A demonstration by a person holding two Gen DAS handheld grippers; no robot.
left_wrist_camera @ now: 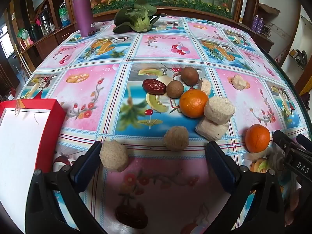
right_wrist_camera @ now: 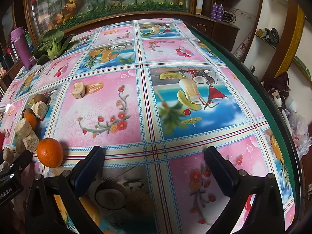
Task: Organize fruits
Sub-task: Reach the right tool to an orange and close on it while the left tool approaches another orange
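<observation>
In the left wrist view my left gripper stands open over the patterned tablecloth. A beige puffed cake touches its left finger's tip; a round beige ball lies just beyond the gap. Further on sit an orange, a red date, two brown longans, and stacked rice cakes. A second orange lies at the right, beside the other gripper's tip. My right gripper is open over bare cloth, with that orange to its left.
A red box with a white inside lies at the left. Bok choy and a purple flask stand at the far edge. A lone rice cake lies to the right. The table's green rim curves along the right.
</observation>
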